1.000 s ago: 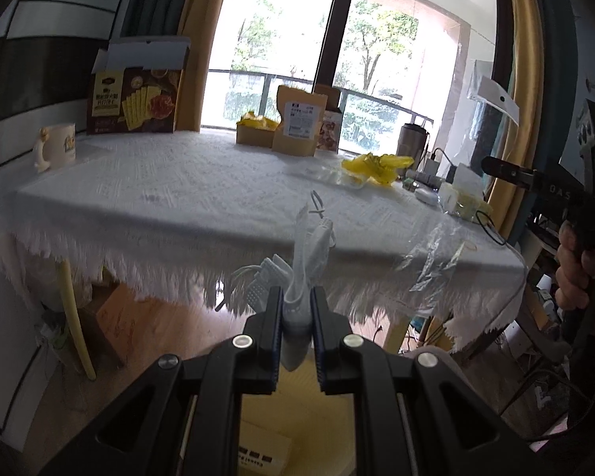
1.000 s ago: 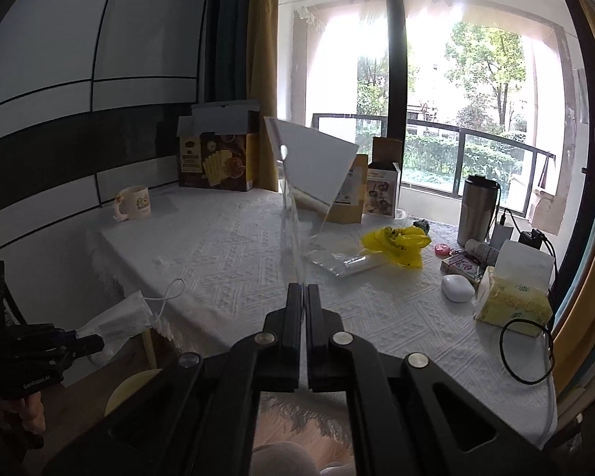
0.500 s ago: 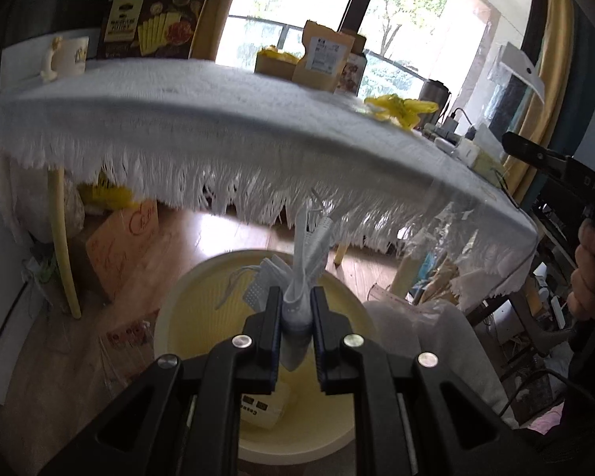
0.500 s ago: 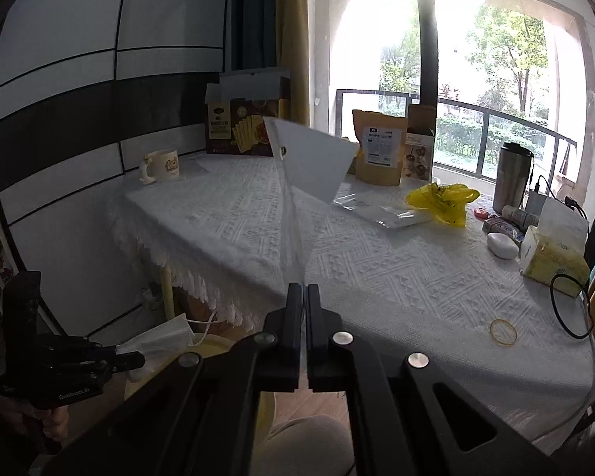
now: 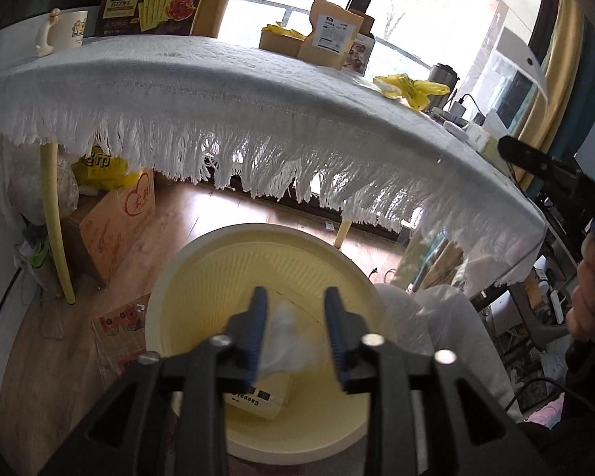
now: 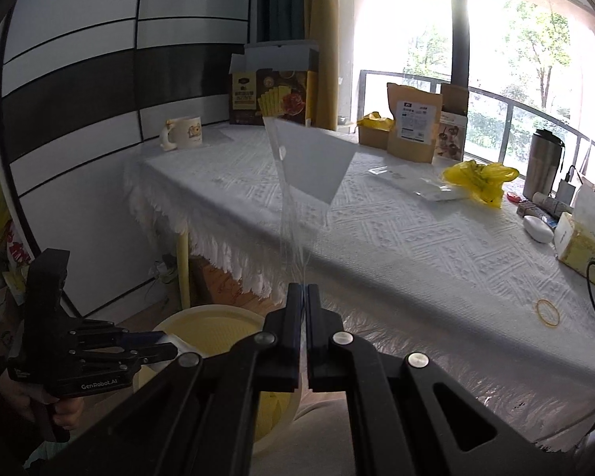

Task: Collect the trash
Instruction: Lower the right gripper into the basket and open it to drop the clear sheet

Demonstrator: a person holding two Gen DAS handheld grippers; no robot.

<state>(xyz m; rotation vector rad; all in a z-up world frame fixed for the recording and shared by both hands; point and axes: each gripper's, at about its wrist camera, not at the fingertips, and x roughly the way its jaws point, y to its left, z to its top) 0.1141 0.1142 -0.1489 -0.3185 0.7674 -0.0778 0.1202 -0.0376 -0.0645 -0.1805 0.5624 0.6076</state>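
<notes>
Pale-yellow bin (image 5: 202, 273) sits directly under the left gripper (image 5: 293, 333), jaws wide, face mask (image 5: 283, 341) dropping inside. Right gripper (image 6: 304, 317), pinching a clear plastic sleeve (image 6: 309, 166), should move over the rim before letting go.

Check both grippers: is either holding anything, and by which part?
Left gripper: open, holds nothing; the white face mask lies in the pale yellow plastic bin. Right gripper: shut on the clear plastic sleeve with white card, pinched at its lower end.

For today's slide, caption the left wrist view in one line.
Open left tongs above the yellow bin, white face mask dropped inside.
</notes>
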